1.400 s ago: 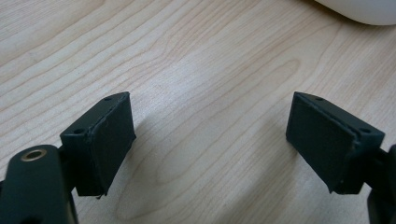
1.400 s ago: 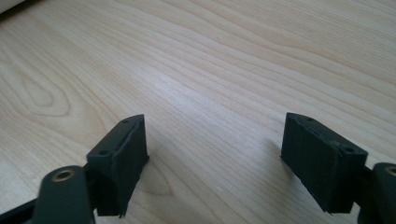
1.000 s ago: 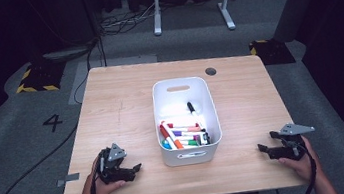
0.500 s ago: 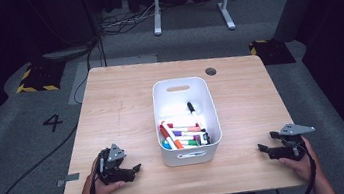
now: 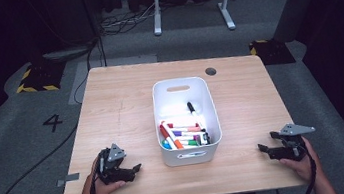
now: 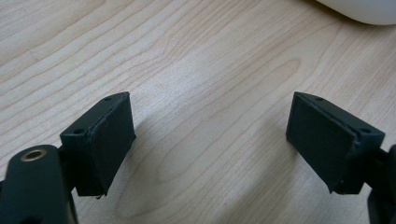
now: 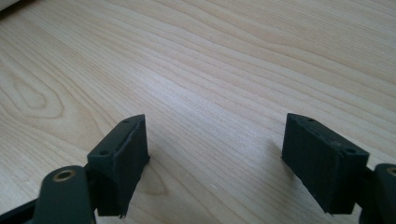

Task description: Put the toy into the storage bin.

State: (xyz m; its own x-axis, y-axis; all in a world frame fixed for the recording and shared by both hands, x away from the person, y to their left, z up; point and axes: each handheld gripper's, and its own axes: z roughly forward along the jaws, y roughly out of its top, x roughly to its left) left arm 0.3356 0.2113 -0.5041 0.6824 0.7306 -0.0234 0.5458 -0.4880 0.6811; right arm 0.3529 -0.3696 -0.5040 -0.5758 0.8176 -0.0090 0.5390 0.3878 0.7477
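You are resting both tools low on the pale wooden table [image 5: 126, 108], one at each near corner, with the white plastic bin of coloured markers [image 5: 187, 120] sitting between them. Your left gripper [image 5: 130, 170] is standing with its jaws spread wide and nothing but bare wood grain lying between its fingers [image 6: 105, 140]; the bin's rounded white wall [image 6: 359, 9] is showing ahead and to the right of them. Your right gripper [image 5: 267, 149] is likewise gaping wide over empty tabletop (a sensible ready stance, I judge), so either hand is free to reach inward for a marker.
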